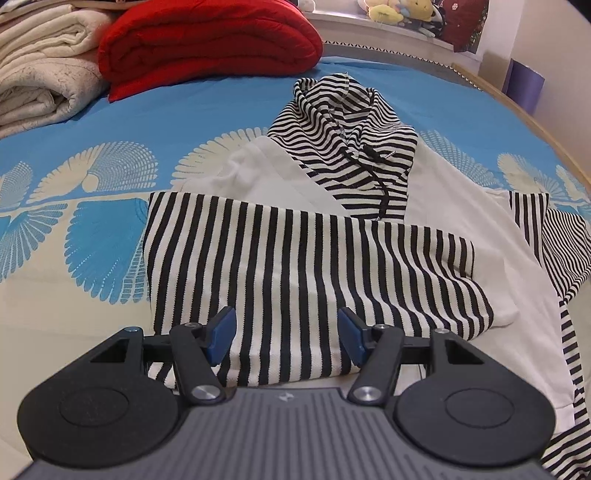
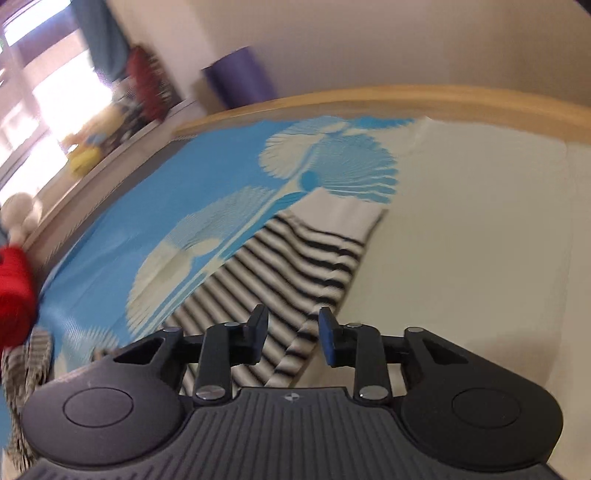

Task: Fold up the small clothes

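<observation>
A small hoodie, white with black-and-white stripes (image 1: pixel 369 206), lies on the bed. Its striped hood (image 1: pixel 340 122) points away from me. One striped sleeve (image 1: pixel 288 266) is folded across the white body. My left gripper (image 1: pixel 286 332) is open and empty, just above the near end of that folded sleeve. In the blurred right wrist view, my right gripper (image 2: pixel 293 338) is open and empty, over the other striped sleeve (image 2: pixel 288 280), which lies stretched out on the sheet.
The bed has a blue and cream patterned sheet (image 1: pixel 110 229) and a wooden edge (image 2: pixel 369 99). A folded red blanket (image 1: pixel 207 48) and cream blankets (image 1: pixel 40 70) lie at the far left. Plush toys (image 1: pixel 399 11) sit on a ledge behind. A purple roll (image 2: pixel 240 77) stands by the wall.
</observation>
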The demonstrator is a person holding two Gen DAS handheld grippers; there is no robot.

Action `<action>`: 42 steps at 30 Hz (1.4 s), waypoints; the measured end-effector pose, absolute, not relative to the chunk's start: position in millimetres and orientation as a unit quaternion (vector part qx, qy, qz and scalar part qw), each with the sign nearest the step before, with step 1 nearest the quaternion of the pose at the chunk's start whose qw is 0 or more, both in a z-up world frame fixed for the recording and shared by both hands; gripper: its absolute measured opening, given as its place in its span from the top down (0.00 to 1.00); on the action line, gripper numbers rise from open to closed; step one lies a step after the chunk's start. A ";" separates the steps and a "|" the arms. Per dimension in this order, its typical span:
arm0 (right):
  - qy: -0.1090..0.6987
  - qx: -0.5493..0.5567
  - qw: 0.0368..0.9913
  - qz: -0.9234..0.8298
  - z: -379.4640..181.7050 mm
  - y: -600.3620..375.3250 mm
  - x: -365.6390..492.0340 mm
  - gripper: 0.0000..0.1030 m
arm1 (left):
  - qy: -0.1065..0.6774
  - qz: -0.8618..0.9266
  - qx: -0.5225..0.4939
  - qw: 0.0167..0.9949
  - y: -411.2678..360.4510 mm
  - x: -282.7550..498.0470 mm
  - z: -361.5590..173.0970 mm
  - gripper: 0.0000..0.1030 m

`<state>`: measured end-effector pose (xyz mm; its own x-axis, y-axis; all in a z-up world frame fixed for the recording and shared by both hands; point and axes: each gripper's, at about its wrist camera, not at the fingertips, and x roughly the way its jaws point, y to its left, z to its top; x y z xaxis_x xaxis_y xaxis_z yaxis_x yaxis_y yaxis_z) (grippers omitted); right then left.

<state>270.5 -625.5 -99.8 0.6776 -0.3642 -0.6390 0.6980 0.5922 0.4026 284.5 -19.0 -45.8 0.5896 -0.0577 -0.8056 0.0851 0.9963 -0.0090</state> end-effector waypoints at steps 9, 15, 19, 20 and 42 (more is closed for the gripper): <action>0.239 0.362 0.839 -0.327 -133.6 -651.0 285.6 0.70 | 0.446 -0.045 0.016 0.894 -17.2 287.0 -43.9 0.36; 0.216 0.326 0.840 -0.376 -103.2 -628.7 295.2 0.96 | 0.443 -0.031 0.006 0.896 -1.0 288.9 -37.4 0.36; 0.166 0.108 0.915 -0.350 -18.6 -538.4 323.5 0.96 | 0.437 -0.022 -0.010 0.899 13.6 290.1 -28.7 0.36; 0.148 0.053 0.934 -0.319 -0.4 -503.8 327.4 0.96 | 0.437 -0.018 -0.016 0.899 18.5 290.7 -26.7 0.36; 0.417 0.104 0.902 0.030 -53.9 -212.7 312.0 0.47 | 0.451 0.027 -0.096 0.887 77.2 296.4 -20.6 0.36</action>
<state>312.0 -212.7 -53.9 0.6502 0.1409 -0.7466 0.0332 0.9765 0.2131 296.4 77.2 -20.6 0.5921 -0.0390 -0.8049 -0.1347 0.9800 -0.1465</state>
